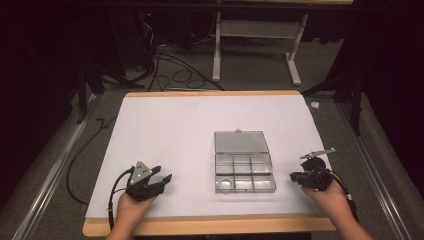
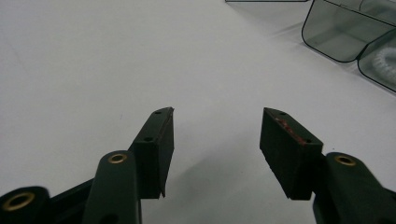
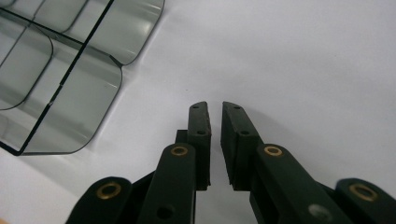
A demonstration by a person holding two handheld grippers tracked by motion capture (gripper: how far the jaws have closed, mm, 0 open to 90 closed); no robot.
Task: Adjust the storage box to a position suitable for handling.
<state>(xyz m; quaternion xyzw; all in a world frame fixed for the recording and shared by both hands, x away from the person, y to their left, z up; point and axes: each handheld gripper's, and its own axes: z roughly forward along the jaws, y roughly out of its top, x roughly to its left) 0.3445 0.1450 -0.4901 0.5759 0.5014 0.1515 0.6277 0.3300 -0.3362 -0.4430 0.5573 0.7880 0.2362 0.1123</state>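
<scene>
A clear plastic compartment box (image 1: 245,172) lies open on the white table top, right of centre, its lid (image 1: 241,141) laid flat behind it. A small pale item (image 1: 226,183) sits in its front-left compartment; it looks like a white coil (image 2: 385,60) in the left gripper view. My left gripper (image 1: 162,174) rests at the front left, pointing toward the box (image 2: 343,35). Its jaws stand open (image 2: 217,114) with nothing between them. My right gripper (image 1: 292,176) is just right of the box (image 3: 70,84), low over the table. Only a narrow gap (image 3: 215,106) parts its jaws, and nothing is between them.
The white sheet (image 1: 175,130) covers a wooden table whose edge (image 1: 210,226) shows at the front. Cables (image 1: 180,75) lie on the floor beyond the table, near a white desk frame (image 1: 216,55). A small white scrap (image 1: 315,105) lies off the back right corner.
</scene>
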